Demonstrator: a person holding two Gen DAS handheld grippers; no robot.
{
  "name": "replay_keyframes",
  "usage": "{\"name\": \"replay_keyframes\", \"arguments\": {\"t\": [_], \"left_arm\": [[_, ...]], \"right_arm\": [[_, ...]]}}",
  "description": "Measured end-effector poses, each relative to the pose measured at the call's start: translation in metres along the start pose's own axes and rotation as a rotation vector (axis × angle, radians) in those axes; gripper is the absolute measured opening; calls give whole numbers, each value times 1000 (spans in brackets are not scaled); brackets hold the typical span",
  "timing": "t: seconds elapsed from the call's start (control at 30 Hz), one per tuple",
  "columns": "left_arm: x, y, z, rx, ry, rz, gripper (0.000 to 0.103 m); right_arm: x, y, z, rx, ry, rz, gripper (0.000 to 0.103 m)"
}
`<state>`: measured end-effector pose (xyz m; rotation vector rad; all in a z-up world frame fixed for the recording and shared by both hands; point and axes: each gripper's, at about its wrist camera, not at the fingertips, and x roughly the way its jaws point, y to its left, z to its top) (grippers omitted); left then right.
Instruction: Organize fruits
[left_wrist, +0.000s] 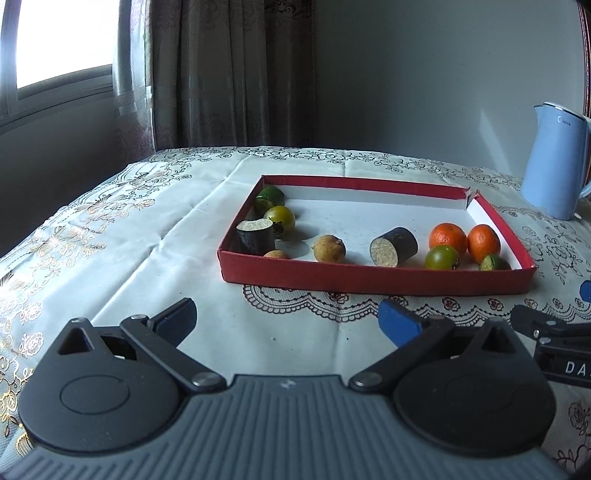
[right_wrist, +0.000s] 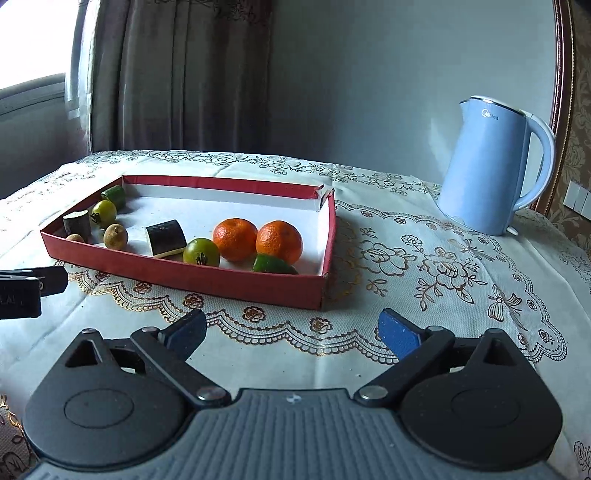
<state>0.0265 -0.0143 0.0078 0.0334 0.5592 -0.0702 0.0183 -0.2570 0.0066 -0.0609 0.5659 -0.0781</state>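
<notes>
Fruits (right_wrist: 235, 239) in red tray (right_wrist: 184, 279), "Midea" kettle (right_wrist: 484, 166) nearby

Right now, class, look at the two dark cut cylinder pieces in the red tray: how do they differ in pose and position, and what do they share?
The left cylinder piece stands on end, pale cut face upward; the middle cylinder piece lies on its side, cut face toward the left wrist camera. The left one sits near the red tray's left wall, beside a yellow-green fruit; the middle one lies near the tray's centre. Both have dark skin and pale flesh.
</notes>
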Motion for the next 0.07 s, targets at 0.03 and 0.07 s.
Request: {"name": "replay_keyframes", "arguments": {"t": [0.03,0.07], "left_arm": [[1,0,0,-1,4,-1,103],[1,1,0,-3,7,-3,103]], "right_arm": [[-2,3,1,-2,-5,5,100],[-3,4,1,-3,-8,13,100]]}}
